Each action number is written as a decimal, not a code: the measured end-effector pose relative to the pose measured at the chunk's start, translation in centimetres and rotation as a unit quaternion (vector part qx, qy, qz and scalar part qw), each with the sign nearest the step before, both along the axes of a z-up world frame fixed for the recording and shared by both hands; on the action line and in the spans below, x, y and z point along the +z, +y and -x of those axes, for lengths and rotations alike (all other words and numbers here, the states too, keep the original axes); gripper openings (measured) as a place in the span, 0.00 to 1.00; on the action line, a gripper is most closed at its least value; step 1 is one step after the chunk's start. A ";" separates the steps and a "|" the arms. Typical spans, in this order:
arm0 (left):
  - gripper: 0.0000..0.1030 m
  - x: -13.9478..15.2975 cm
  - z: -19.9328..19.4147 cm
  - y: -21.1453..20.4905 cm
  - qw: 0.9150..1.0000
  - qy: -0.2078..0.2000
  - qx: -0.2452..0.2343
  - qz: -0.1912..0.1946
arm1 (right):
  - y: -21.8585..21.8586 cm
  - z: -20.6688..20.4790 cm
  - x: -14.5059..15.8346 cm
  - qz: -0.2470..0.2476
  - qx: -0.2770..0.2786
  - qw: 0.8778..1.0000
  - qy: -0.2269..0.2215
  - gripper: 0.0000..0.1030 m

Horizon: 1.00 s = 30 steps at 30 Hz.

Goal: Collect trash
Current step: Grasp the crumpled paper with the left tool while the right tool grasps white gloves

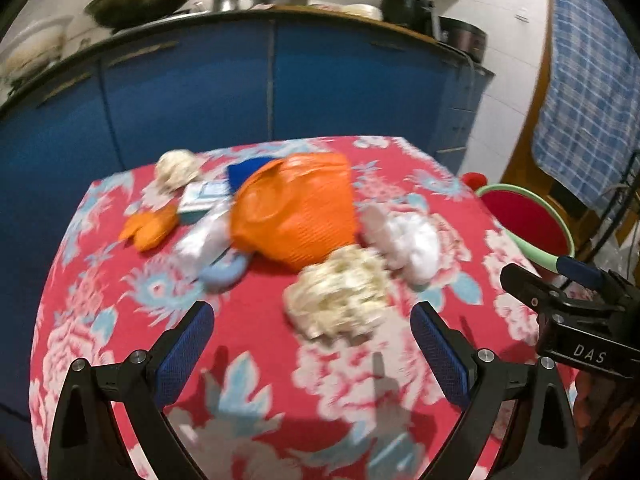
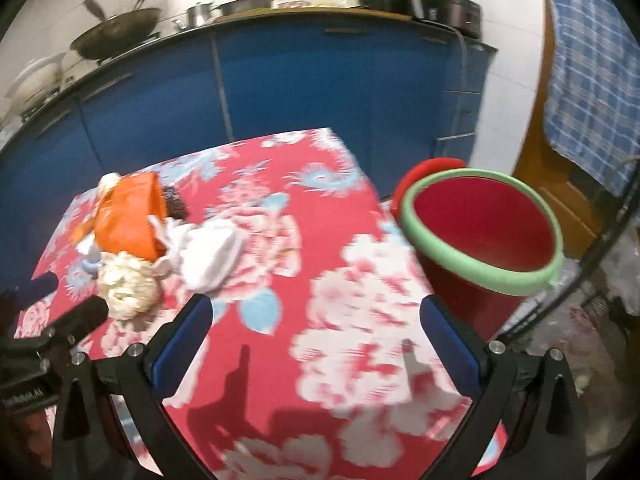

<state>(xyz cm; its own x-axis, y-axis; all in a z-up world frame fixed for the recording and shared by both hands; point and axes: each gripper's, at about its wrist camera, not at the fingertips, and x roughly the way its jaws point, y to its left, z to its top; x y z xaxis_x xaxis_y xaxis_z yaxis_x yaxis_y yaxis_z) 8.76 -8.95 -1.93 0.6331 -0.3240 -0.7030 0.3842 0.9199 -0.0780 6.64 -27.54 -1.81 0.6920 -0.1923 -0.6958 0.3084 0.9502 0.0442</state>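
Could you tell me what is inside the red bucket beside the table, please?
In the right wrist view the bucket shows only bare red inner wall below its green rim; no trash is visible. The near rim hides the bottom, so anything lying there cannot be seen.

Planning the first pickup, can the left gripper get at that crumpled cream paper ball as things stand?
Probably yes. The left gripper is open, and the paper ball lies just ahead of its fingertips on the tablecloth with nothing in between.
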 end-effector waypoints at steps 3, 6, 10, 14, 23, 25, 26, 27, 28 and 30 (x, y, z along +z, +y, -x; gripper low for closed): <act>0.96 -0.4 -0.5 1.3 1.000 0.003 0.010 0.010 | 1.1 -1.1 -0.2 -0.007 0.024 1.000 0.000 0.99; 0.96 -0.6 -1.1 1.9 1.000 0.009 0.015 0.019 | 1.6 -2.4 -0.3 -0.023 0.046 0.999 -0.001 0.99; 0.96 -1.0 -1.9 1.7 0.999 0.019 0.016 0.030 | 1.9 -4.3 -0.4 -0.025 0.061 0.998 0.000 0.99; 0.96 -1.7 -2.6 0.9 0.999 0.027 0.006 0.031 | 1.8 -5.9 -0.8 -0.022 0.073 0.997 0.004 0.99; 0.96 -3.1 -4.5 -1.2 0.998 0.051 -0.021 0.031 | 0.3 -8.0 -3.1 -0.113 0.095 0.989 0.028 0.75; 0.91 -3.1 -4.8 -1.6 0.998 0.053 -0.029 0.033 | -0.2 -8.2 -3.5 -0.140 0.096 0.985 0.033 0.50; 0.81 -3.1 -4.9 -1.8 0.997 0.056 -0.034 0.036 | -0.3 -8.1 -3.5 -0.143 0.096 0.985 0.031 0.40; 0.73 -3.1 -5.0 -2.0 0.997 0.062 -0.039 0.039 | -0.1 -8.1 -3.5 -0.146 0.102 0.983 0.030 0.33; 0.49 -3.2 -5.1 -2.3 0.995 0.071 -0.047 0.042 | 0.1 -8.0 -3.5 -0.148 0.109 0.983 0.028 0.24; 0.40 -3.1 -4.9 -2.8 0.996 0.068 -0.052 0.033 | 0.7 -7.9 -3.4 -0.138 0.118 0.983 0.027 0.20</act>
